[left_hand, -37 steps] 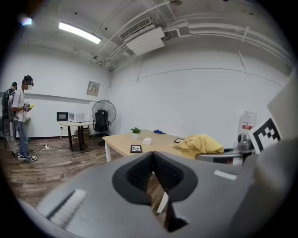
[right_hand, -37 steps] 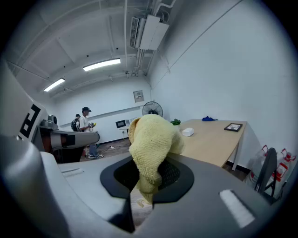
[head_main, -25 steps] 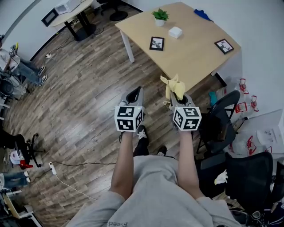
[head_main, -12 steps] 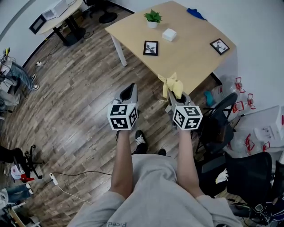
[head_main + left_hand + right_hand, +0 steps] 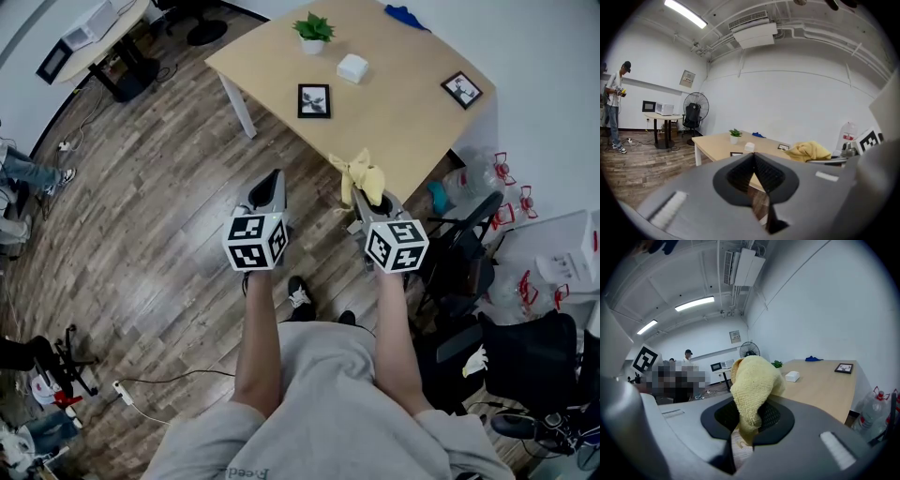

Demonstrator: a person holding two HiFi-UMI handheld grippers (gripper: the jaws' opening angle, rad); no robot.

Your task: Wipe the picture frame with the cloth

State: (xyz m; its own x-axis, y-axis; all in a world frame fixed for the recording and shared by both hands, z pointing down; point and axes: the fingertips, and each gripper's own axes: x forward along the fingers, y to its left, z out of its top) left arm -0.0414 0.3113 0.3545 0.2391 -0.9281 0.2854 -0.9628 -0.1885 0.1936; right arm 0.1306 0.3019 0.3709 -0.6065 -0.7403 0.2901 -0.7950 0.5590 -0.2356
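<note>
Two black picture frames lie flat on the wooden table [image 5: 403,122]: one [image 5: 313,100] near its left side, another [image 5: 461,89] at its right edge. The near frame [image 5: 736,153] and the far frame [image 5: 844,368] show small in the gripper views. My right gripper [image 5: 367,199] is shut on a yellow cloth [image 5: 359,176] that bunches above its jaws [image 5: 752,387], just short of the table's near edge. My left gripper [image 5: 268,187] hangs over the floor left of the table, jaws shut on nothing [image 5: 753,176].
On the table stand a small potted plant [image 5: 312,31], a white box [image 5: 352,67] and a blue cloth [image 5: 405,15]. Black chairs [image 5: 469,272] and water bottles [image 5: 473,178] crowd the right. A second desk [image 5: 89,33] stands far left. A person [image 5: 614,110] stands at the back.
The table has drawn nearer in the head view as I walk toward it. Both grippers keep their hold and spacing; the cloth stays in the right one.
</note>
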